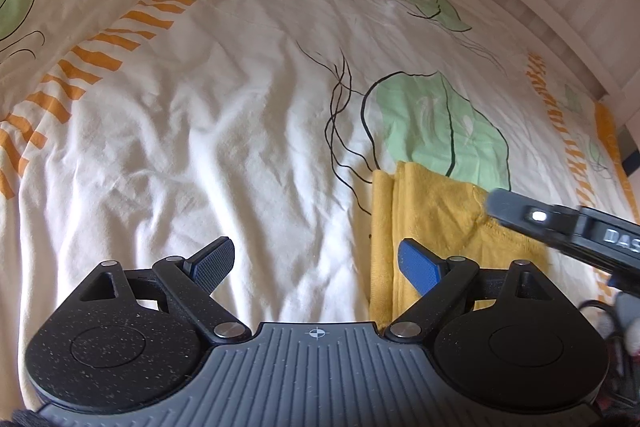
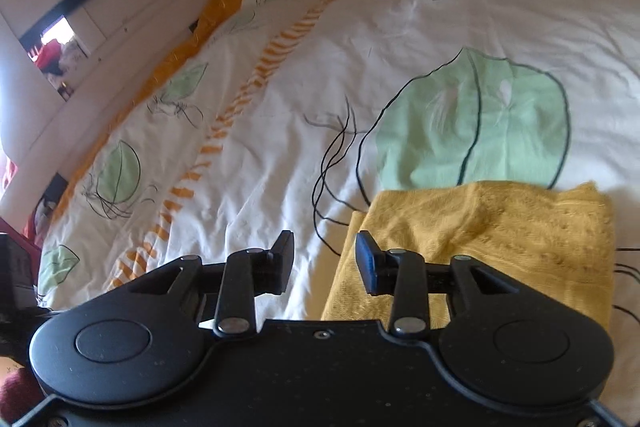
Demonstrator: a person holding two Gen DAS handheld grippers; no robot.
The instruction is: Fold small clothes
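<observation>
Cloth: yellow cloth [image 2: 472, 247] lies folded on the bedspread [image 2: 260, 167], lower right of the right wrist view, lower right of centre in the left; far edge overlaps a green leaf print [image 2: 472, 123].
Layers: at least two, judging by the doubled edge at the left side in the left wrist view — stacked fairly square, top surface a little rumpled.
Left claw [image 1: 316, 265]: jaws spread wide, nothing between them, only bare sheet; right pad [image 1: 420, 265] sits over the cloth's left edge, contact not clear.
Right claw [image 2: 324, 259]: jaws partly apart, nothing gripped; white sheet shows in the gap, right finger [image 2: 366, 259] hangs over the cloth's left part, touching or not cannot be told. Seen also in the left wrist view, entering from the right edge above the cloth.
Done: folding of this piece looks finished or nearly so — compact rectangle, released by both claws.
Left: perhaps one more fold or a smoothing of the top; possibly moving the piece aside. No other small clothes visible in either view, so remaining count cannot be told.
Surroundings: white bed frame [image 2: 120, 39] along the upper left.
</observation>
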